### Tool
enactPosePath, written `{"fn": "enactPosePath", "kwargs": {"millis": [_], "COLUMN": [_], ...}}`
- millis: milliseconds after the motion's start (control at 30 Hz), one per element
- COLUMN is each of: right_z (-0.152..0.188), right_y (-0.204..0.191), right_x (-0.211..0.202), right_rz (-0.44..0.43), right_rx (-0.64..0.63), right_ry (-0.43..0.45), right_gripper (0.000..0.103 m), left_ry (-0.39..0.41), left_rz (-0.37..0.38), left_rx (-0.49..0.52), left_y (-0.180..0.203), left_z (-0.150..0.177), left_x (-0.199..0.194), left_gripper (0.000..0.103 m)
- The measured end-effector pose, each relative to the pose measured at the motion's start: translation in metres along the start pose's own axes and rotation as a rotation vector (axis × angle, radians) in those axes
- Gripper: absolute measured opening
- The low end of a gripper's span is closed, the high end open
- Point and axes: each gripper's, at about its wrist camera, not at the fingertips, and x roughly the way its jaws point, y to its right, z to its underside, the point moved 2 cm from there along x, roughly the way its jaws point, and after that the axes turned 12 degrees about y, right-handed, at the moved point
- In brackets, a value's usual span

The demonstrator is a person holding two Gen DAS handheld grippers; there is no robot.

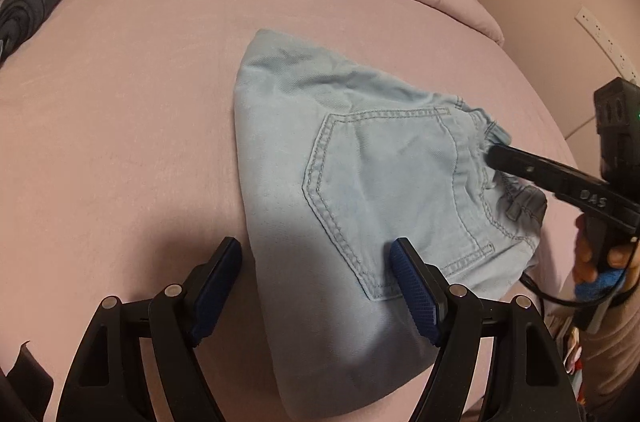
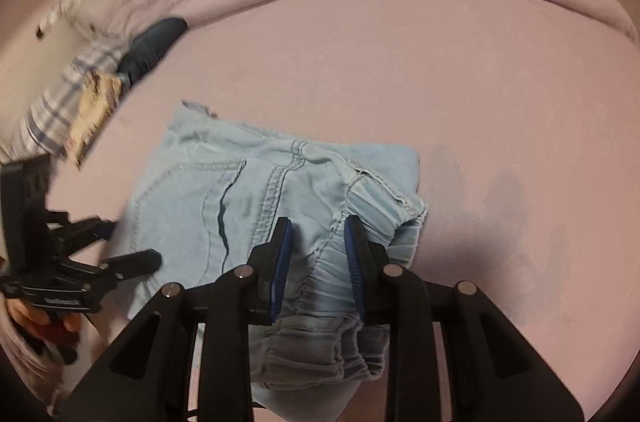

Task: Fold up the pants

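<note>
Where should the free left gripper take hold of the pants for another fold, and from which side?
Judging from both views, the folded edge of the pants opposite the waistband seems best, approached from the left gripper's own side. That edge lies flat on the bed and unobstructed, while the right gripper straddles the bunched waistband; whether it grips it is unclear.

Dim, warm (left edge blurred)

One pants point(image 1: 360, 182), two tongs: left tongs point(image 1: 316, 262), right tongs point(image 2: 316, 238).
</note>
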Motion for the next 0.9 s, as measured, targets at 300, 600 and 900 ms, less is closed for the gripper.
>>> {"fn": "enactPosePath", "kwargs": {"millis": [300, 600, 900], "right_z": [0.010, 0.023, 0.046], "right_y": [-0.015, 0.004, 0.064], "right_x": [-0.053, -0.054, -0.045], "right_rz": [-0.076, -0.139, -0.229], "right_rx": [-0.042, 0.112, 0.488], "right_ry": [0.023, 0.013, -0.042], "right_gripper": [0.029, 0.049, 0.067], "left_ry": [-0.002, -0.016, -0.024], "left_rz": [-0.008, -0.007, 0.004], "left_rx": [-0.010, -0.013, -0.023], "left_y": [0.002, -0.001, -0.001], "left_z": [0.000, -0.002, -0.004], "left_x": [0.000, -0.003, 0.001], "left_gripper": [0.076, 0.076, 0.076]}}
